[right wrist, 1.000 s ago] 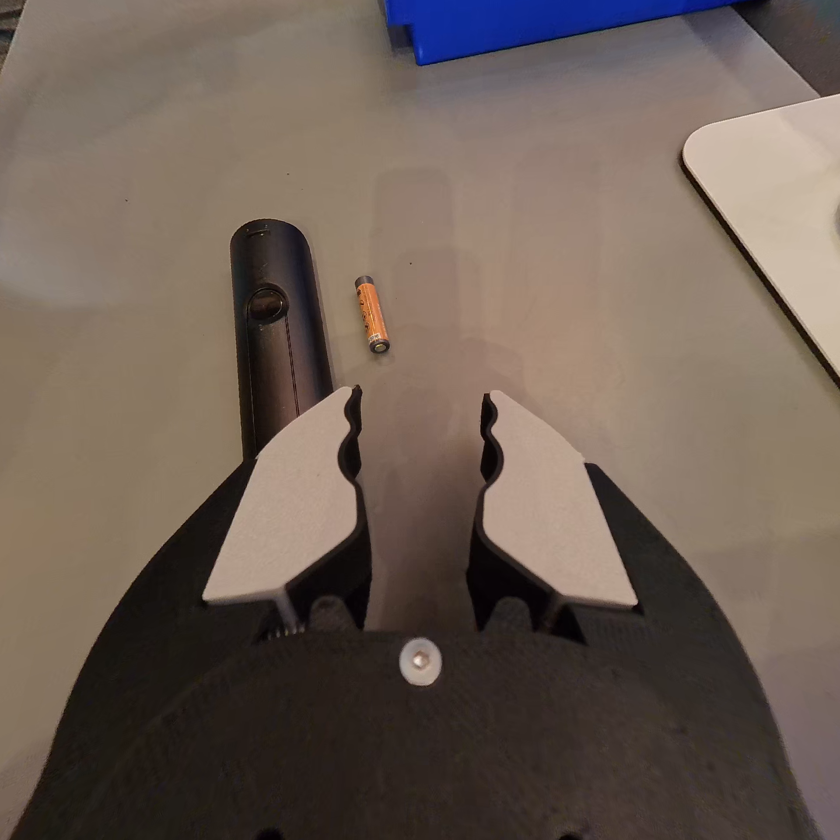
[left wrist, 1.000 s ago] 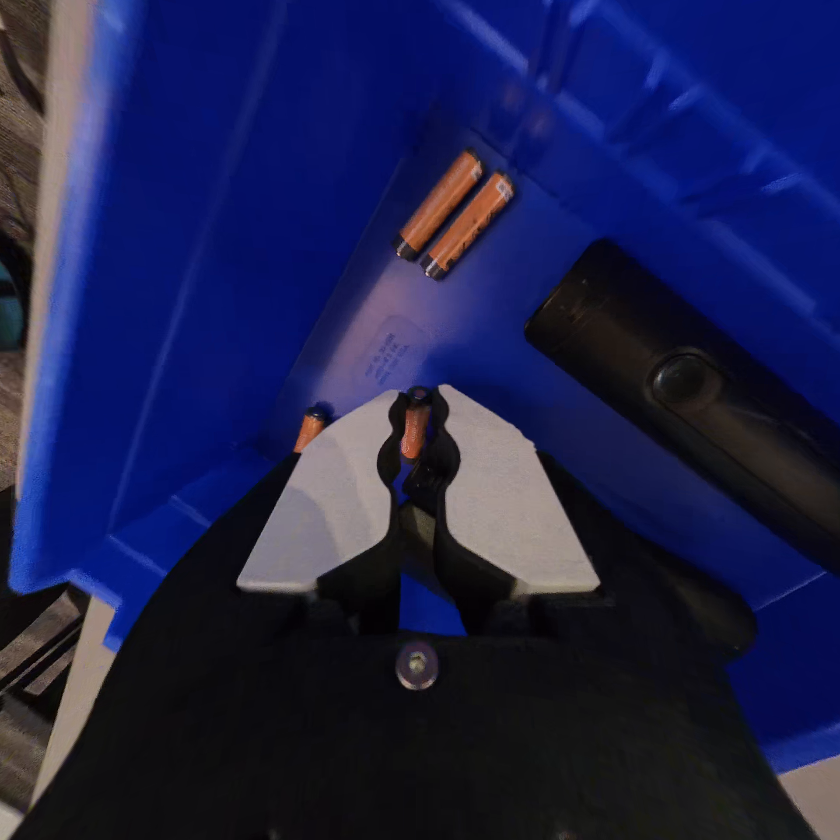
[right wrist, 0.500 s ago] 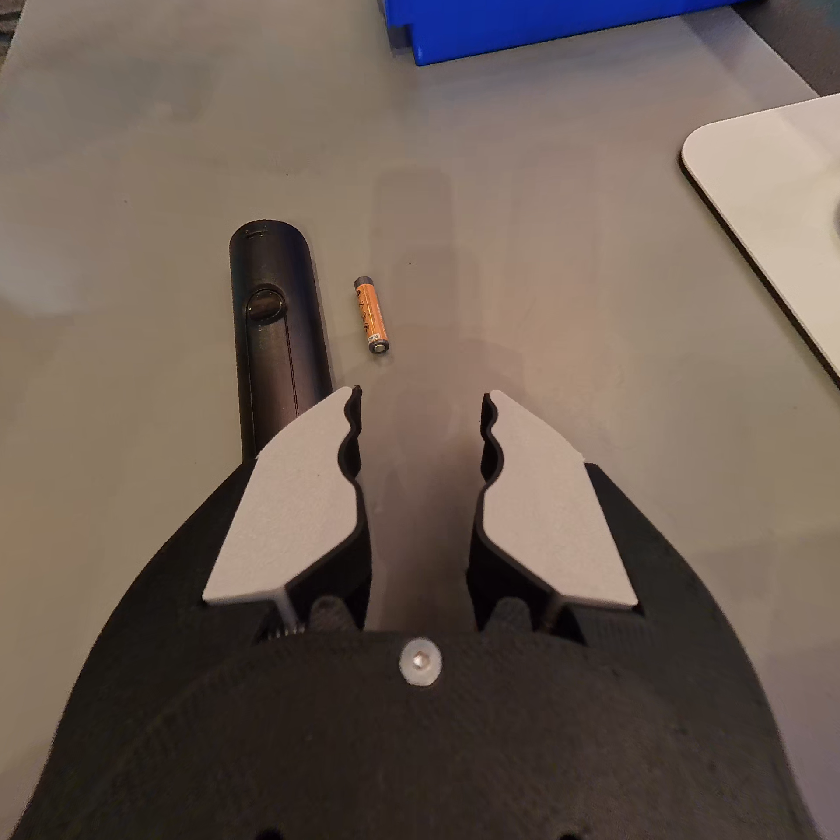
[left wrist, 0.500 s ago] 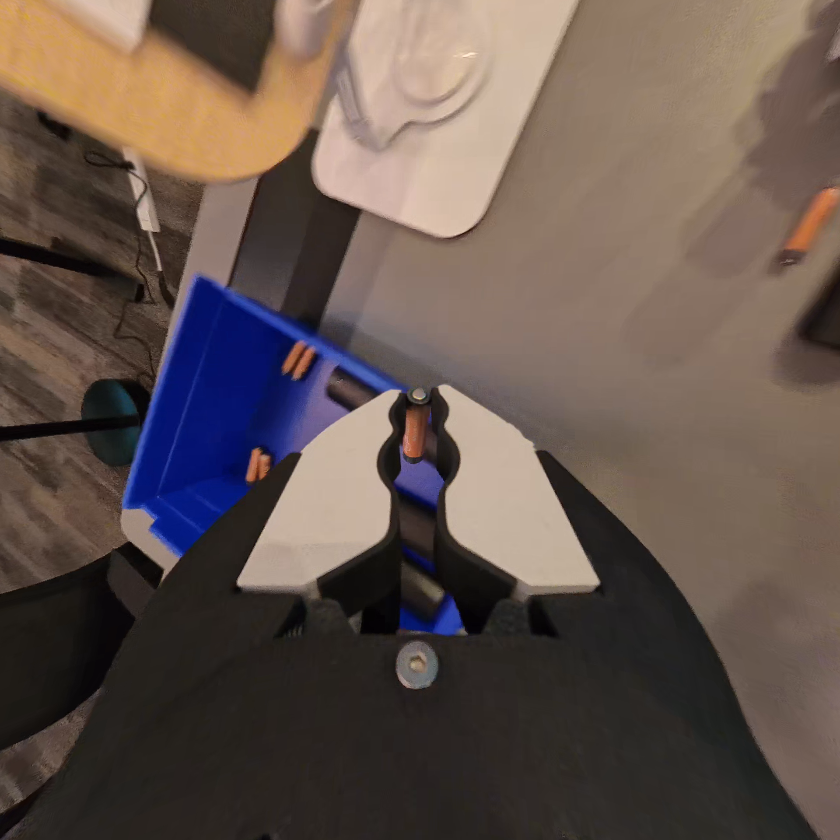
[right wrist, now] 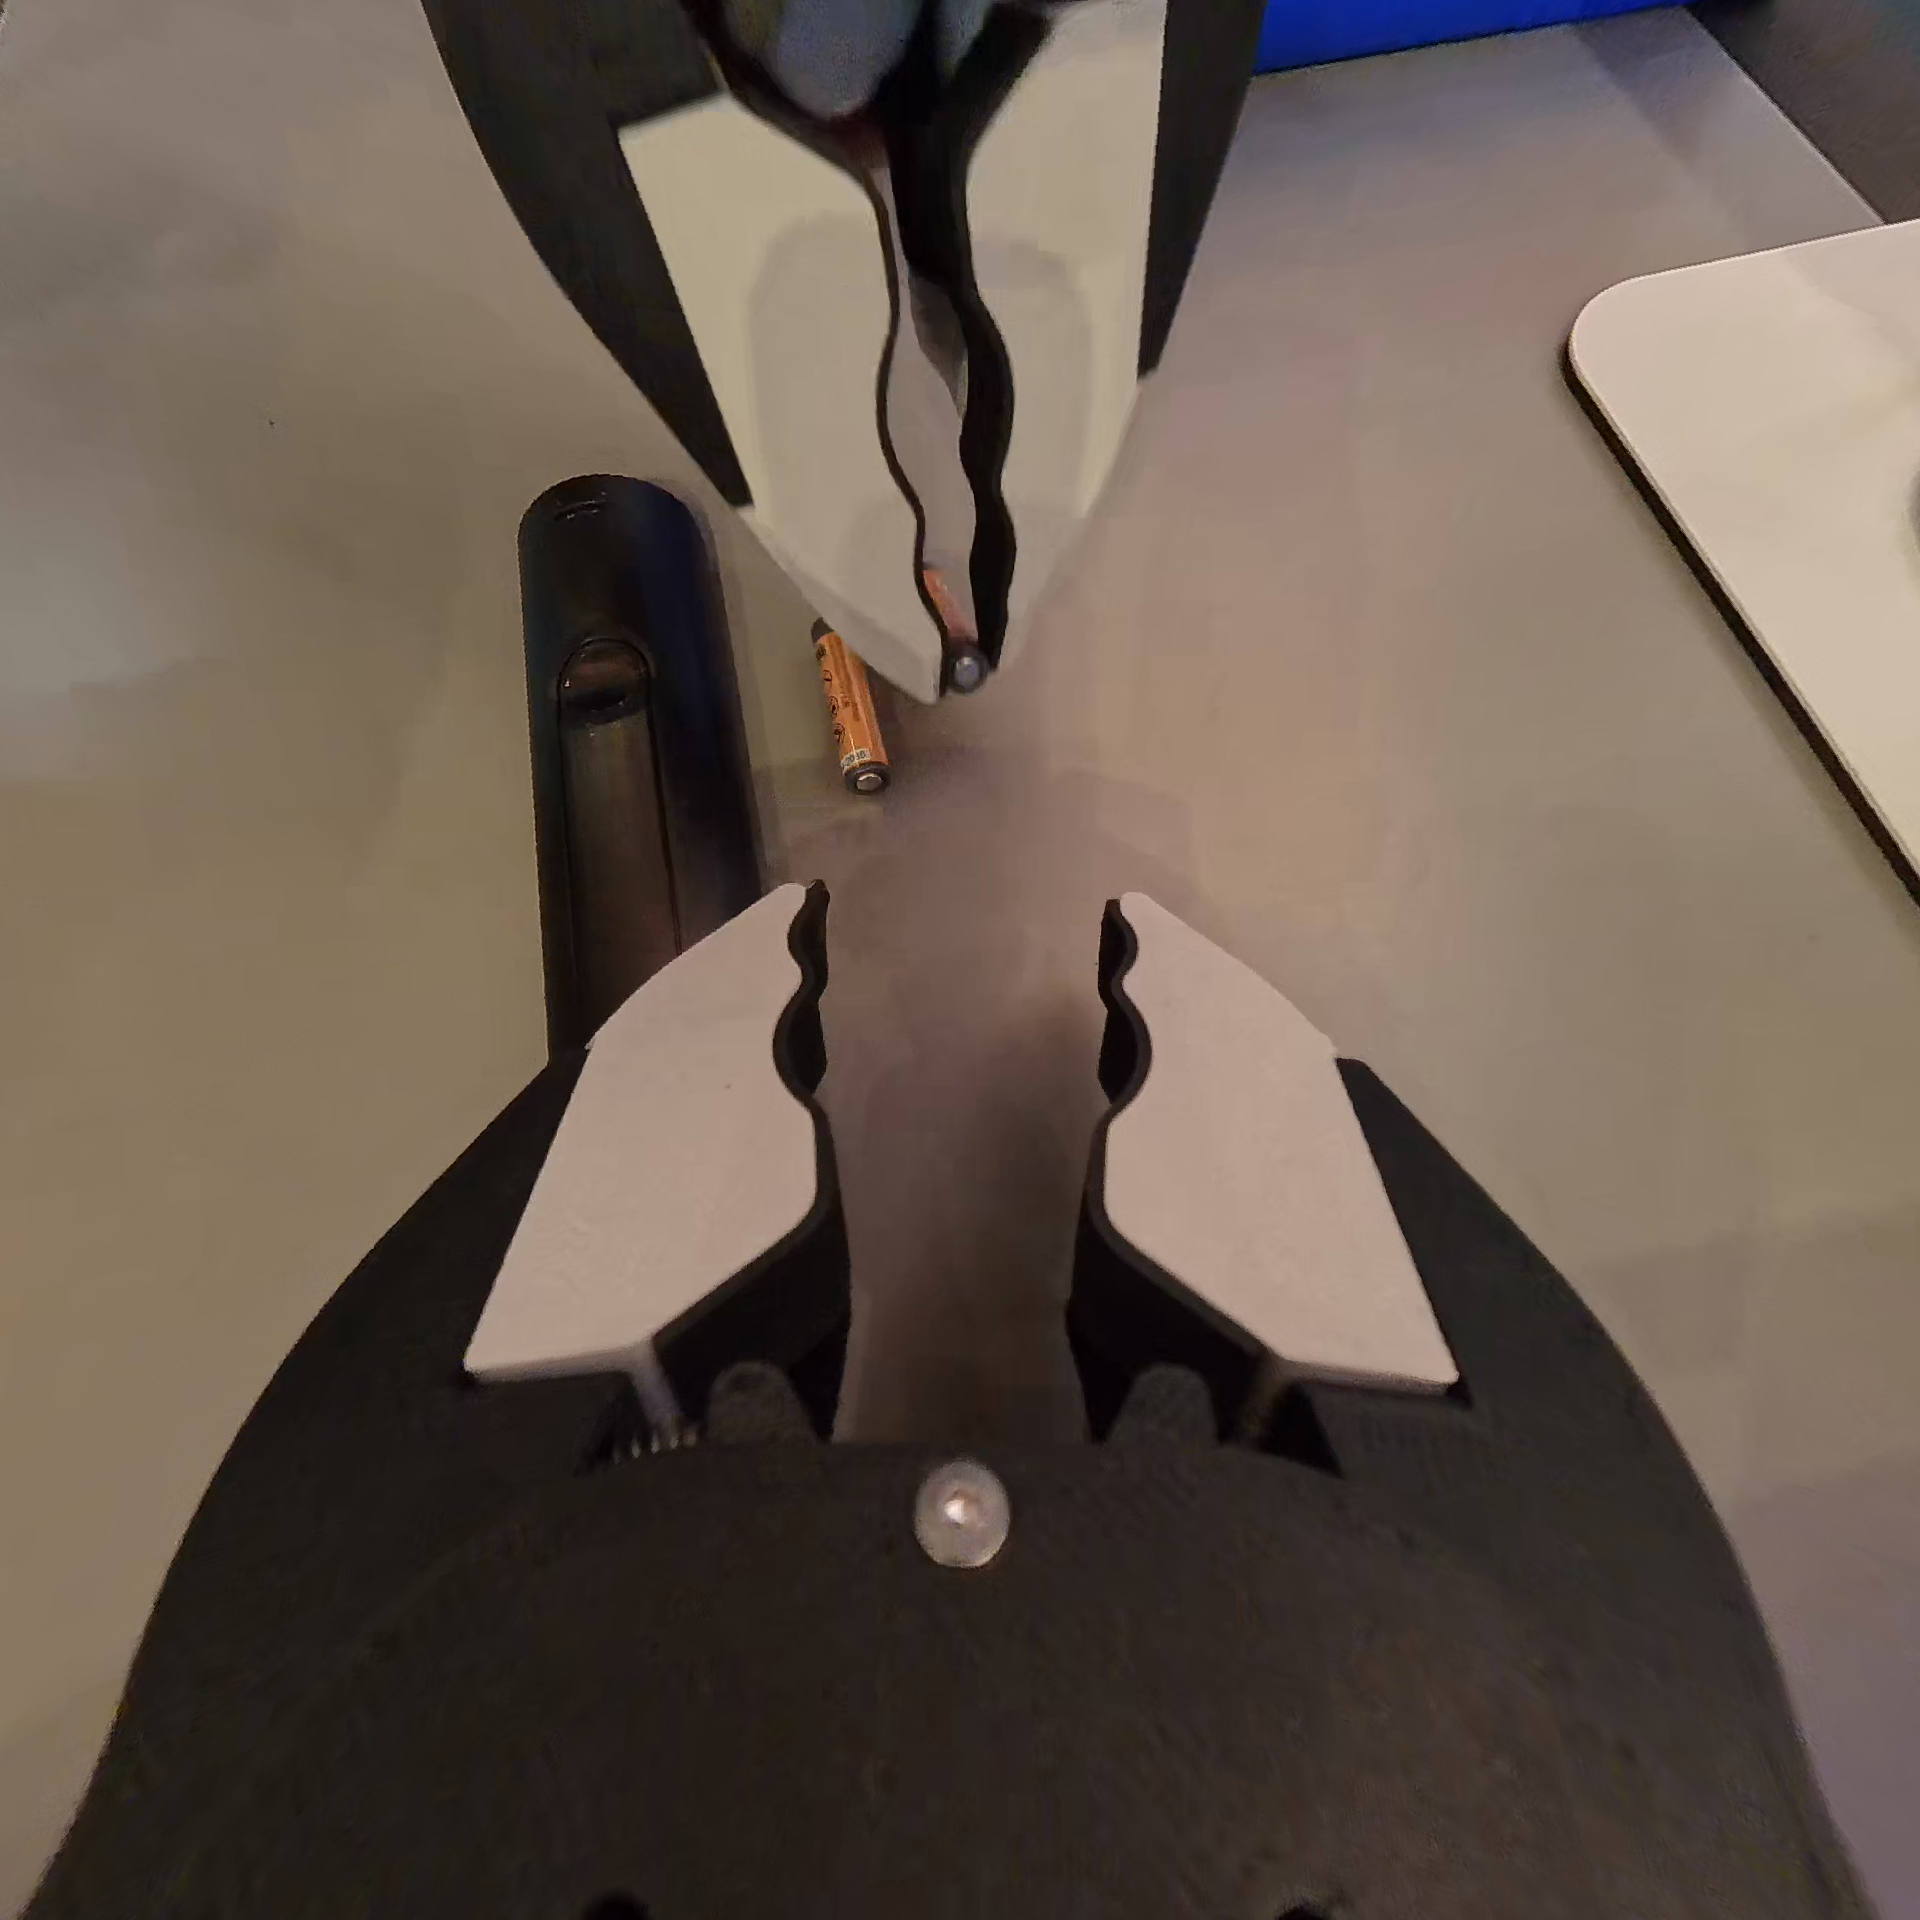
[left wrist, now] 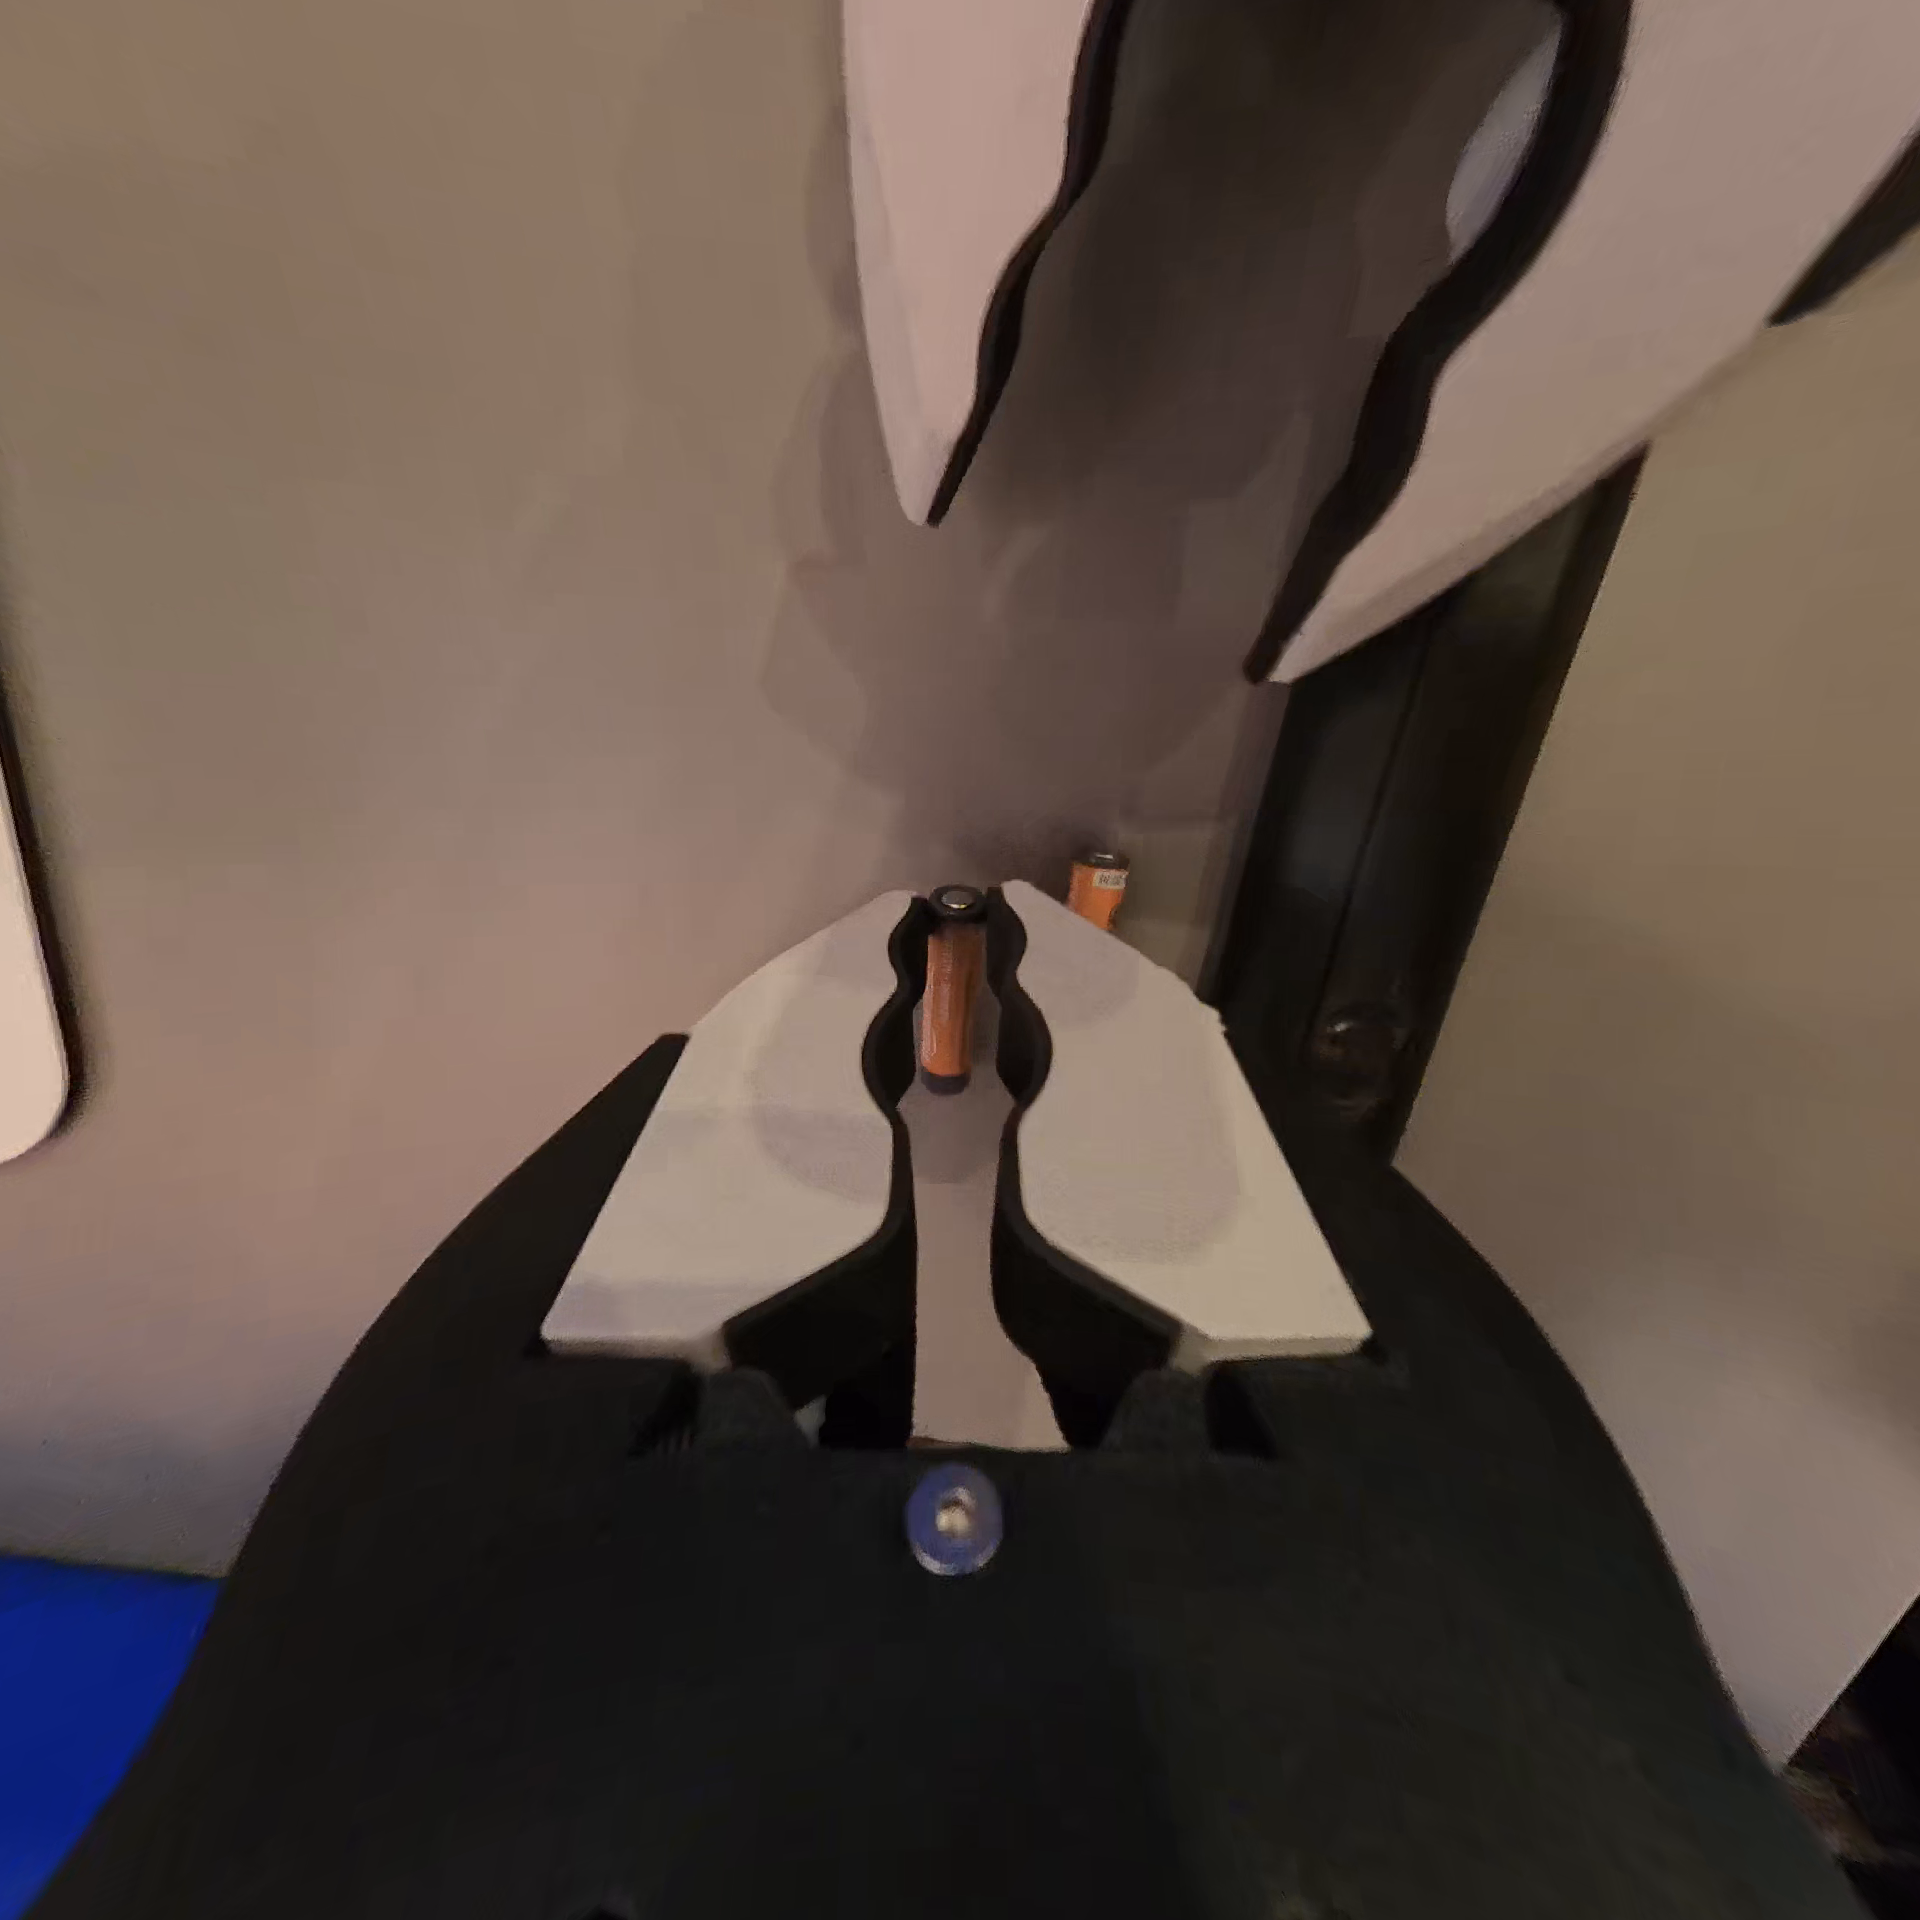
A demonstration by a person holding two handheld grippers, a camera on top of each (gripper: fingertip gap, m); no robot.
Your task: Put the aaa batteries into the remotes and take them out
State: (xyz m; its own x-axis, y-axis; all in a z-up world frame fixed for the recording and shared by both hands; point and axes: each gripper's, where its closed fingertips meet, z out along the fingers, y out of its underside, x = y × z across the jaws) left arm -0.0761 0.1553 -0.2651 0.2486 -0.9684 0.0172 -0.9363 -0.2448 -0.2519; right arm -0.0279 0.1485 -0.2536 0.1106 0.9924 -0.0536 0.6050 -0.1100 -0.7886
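- The left gripper (left wrist: 958,906) is clamped on an AAA battery (left wrist: 948,1006) at the very tips of its grey fingers (left wrist: 769,1132). The cell has an orange body with dark ends, and one metal end cap pokes out just past the fingertips.
- In the right wrist view the same gripper (right wrist: 964,665) reaches down from the upper middle of the frame, its tip low over the grey table (right wrist: 1351,727), with the held battery (right wrist: 966,670) showing as a round silver end.
- A second AAA battery (right wrist: 852,717) lies flat on the table just left of that tip, orange with small dark print and a grey end facing the camera. In the left wrist view it (left wrist: 1096,891) peeks out beside the right fingertip.
- A black remote (right wrist: 623,748) lies lengthwise at centre left, just beside the loose battery; it is a slim rounded bar with a round recess near its far end.
- The right gripper (right wrist: 964,914) stands wide open and holds nothing, hovering near the remote's lower end.
- A white board (right wrist: 1766,468) sits at the right edge, and a blue bin (right wrist: 1455,31) at the top.
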